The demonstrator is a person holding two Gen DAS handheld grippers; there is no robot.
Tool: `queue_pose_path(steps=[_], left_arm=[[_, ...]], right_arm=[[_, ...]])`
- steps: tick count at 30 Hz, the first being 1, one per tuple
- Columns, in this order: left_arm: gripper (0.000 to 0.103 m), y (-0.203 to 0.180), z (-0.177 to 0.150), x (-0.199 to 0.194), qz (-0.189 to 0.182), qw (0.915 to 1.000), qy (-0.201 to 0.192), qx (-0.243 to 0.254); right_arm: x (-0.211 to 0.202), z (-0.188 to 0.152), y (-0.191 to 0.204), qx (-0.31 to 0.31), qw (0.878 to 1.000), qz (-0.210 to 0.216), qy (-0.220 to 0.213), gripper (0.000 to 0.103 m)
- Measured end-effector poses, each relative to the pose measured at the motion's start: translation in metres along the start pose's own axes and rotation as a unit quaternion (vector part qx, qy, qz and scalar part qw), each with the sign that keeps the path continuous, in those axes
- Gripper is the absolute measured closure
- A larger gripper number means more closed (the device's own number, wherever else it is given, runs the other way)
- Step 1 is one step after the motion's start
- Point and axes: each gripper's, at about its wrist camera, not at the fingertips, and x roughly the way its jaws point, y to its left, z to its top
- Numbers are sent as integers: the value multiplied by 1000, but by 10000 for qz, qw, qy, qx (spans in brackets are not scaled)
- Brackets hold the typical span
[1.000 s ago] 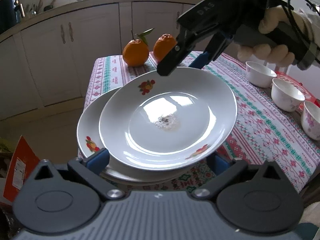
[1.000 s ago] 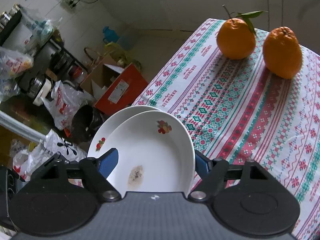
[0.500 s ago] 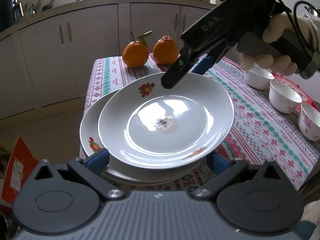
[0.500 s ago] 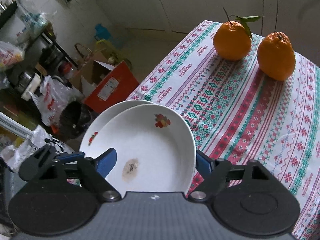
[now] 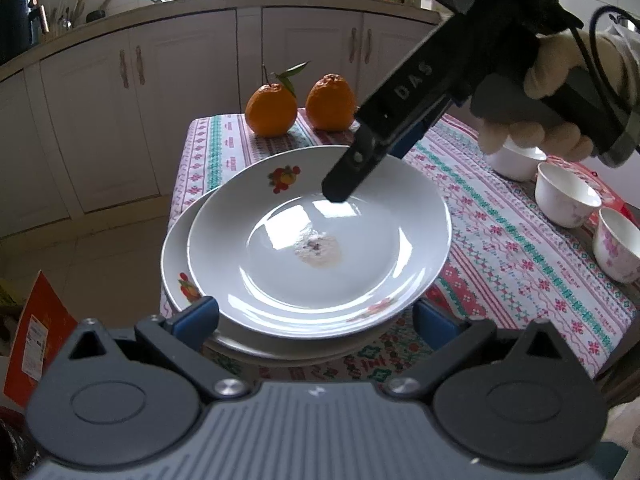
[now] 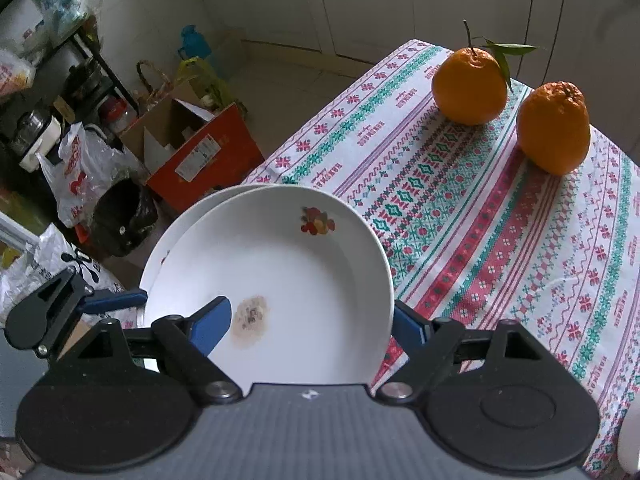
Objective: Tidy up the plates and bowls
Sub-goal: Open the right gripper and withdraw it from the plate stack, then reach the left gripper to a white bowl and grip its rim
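Top plate [image 5: 320, 240]: stacked on lower plate [image 5: 176, 264], table [image 5: 520, 264] corner.
Right gripper [image 6: 308, 324]: jaws just widening, straddling top plate's rim, not pressing.
Left gripper [image 5: 316, 320]: jaws apart, flanking the stack.
Bowls [image 5: 566, 200]: table's right side.

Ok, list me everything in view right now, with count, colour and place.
Plates: two, white with fruit prints, stacked at the table's near corner; a brownish stain on the top one.
Oranges: two, at the table's far end.
Bowls: three, white, along the table's right side.
Tablecloth: one, white with red and green pattern, covering the table.
Cardboard box: one, red, on the floor.
Left hand-held gripper: open, its fingers on either side of the plate stack.
Right hand-held gripper: jaws just opening, astride the top plate's rim.
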Motion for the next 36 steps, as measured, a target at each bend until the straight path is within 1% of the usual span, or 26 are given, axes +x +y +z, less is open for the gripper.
queue_pose_path(steps=[4, 6, 9, 11, 12, 13, 14, 17, 19, 21, 24, 27, 29, 31, 33, 34, 36], left_arm=[[1, -2, 0, -3, 14, 10000, -82, 52], [1, -2, 0, -4, 59, 9999, -93, 86], [1, -3, -1, -5, -29, 9999, -83, 86], [1, -7, -2, -8, -18, 9998, -93, 152], [1, -9, -3, -9, -19, 9998, -109, 175], [1, -10, -3, -11, -28, 9998, -118, 184], [1, -12, -3, -12, -50, 9997, -122, 193], [1, -18, -3, -16, -52, 9995, -165, 245], [1, -23, -2, -18, -61, 9994, -204, 273], [1, -29, -1, -21, -66, 9993, -234, 298], [1, -36, -2, -25, -26, 9990, -298, 323], [1, -43, -5, -29, 3, 9990, -329, 289], [1, -47, -7, -31, -5, 9992, -327, 247], [1, -52, -9, -32, -11, 9993, -318, 209], [1, -56, -10, -33, -11, 9993, -311, 185], [1, -59, -11, -33, -27, 9994, -294, 177], [1, -65, -12, -33, -41, 9994, -258, 211]], right_arm=[[-2, -7, 3, -107, 9999, -2, -12, 14], [-2, -11, 6, -208, 9997, -103, -30, 14], [-7, -20, 11, -344, 9990, -248, -138, 14], [-15, -29, 16, -467, 9977, -407, -293, 14], [-19, -33, 19, -507, 9968, -486, -369, 11], [-24, -38, 22, -536, 9955, -618, -474, 4], [-30, -44, 25, -554, 9934, -799, -612, 0], [-47, -60, 34, -691, 9859, -1163, -982, 0], [-57, -70, 39, -747, 9820, -1303, -1146, 0], [-67, -79, 42, -696, 9801, -1320, -1307, 0], [-81, -97, 45, -605, 9751, -1457, -1557, 0], [-93, -117, 47, -420, 9634, -1831, -1910, 0], [-100, -131, 41, -144, 9606, -1840, -2076, 0], [-102, -143, 31, 219, 9649, -1694, -1993, 0], [-102, -157, 22, 559, 9608, -1841, -1995, 0], [-101, -164, 18, 631, 9600, -1902, -1954, 0], [-104, -177, 15, 702, 9545, -2091, -2009, 0]])
